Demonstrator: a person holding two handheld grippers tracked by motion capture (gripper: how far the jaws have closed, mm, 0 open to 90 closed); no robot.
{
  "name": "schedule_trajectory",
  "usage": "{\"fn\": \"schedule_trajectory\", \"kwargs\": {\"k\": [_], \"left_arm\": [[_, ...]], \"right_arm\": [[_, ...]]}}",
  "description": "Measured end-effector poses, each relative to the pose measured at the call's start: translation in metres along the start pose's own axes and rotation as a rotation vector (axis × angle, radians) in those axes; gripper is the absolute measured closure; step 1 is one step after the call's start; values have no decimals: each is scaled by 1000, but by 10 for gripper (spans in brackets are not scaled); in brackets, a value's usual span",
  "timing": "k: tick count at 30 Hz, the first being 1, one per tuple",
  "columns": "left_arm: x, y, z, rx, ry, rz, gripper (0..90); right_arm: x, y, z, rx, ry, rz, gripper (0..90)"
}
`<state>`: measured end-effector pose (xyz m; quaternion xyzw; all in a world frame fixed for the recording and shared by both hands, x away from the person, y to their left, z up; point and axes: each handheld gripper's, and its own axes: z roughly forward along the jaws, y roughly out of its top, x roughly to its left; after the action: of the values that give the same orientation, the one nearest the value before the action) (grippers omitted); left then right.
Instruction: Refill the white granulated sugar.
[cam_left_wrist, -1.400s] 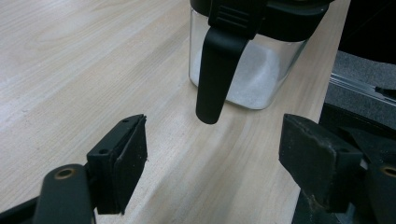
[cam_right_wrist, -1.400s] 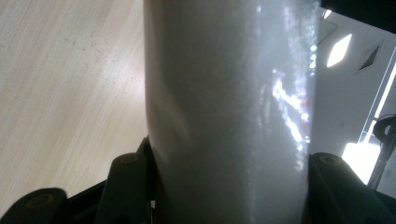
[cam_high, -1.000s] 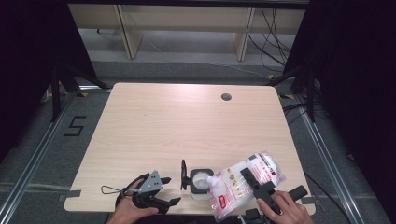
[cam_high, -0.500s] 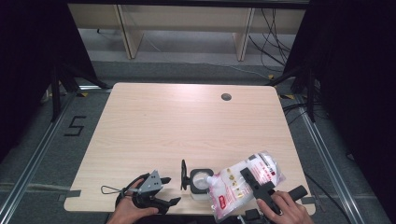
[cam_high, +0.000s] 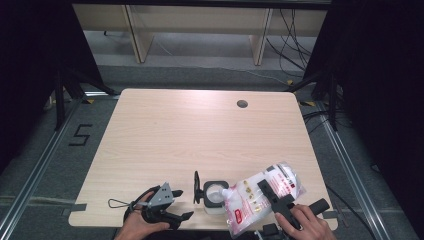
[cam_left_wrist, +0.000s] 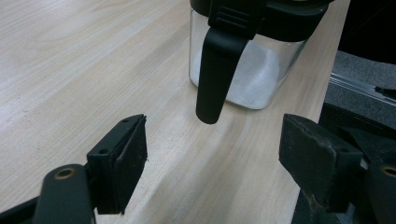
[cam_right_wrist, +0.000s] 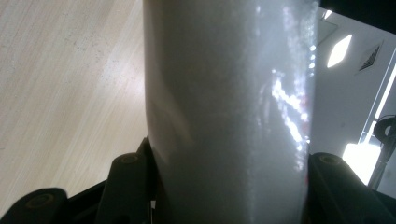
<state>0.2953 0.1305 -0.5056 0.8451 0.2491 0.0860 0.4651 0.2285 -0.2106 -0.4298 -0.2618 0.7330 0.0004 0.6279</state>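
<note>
Pouring seems to be the step in hand: the refill pouch, white with red print, is tilted with its small spout just over the open mouth of the clear jar. This jar stands near the front edge of the worktop, and it has already some white powder at the bottom. The right tongs are clamped on the middle of the pouch, to the right of the jar; in the right gripper view the soft white body bulges between the two black jaws. The left tongs are released, standing wide with nothing between them, left of the jar, and they look toward its hanging black latch.

What could go wrong, in my judgement: nothing steadies the jar, so if the spout pushes on the rim the jar may slide or tip toward the near edge. A stronger squeeze on the soft pouch could send powder past the mouth onto the wood. The open black lid stands upright at the left side of the jar, and it could hinder the left tongs if they come to steady the jar. A round cable hole lies far behind the jar, well apart.
</note>
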Motion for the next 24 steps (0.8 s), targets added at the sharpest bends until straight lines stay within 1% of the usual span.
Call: {"fn": "schedule_trajectory", "kwargs": {"k": [6,7,8,24], "left_arm": [[0,0,0,0,0,0,231],[0,0,0,0,1,-6,231],[0,0,0,0,0,0,231],[0,0,0,0,0,0,231]], "right_arm": [[0,0,0,0,0,0,524],[0,0,0,-1,1,0,524],[0,0,0,-1,2,0,525],[0,0,0,-5,3,-3,526]]}}
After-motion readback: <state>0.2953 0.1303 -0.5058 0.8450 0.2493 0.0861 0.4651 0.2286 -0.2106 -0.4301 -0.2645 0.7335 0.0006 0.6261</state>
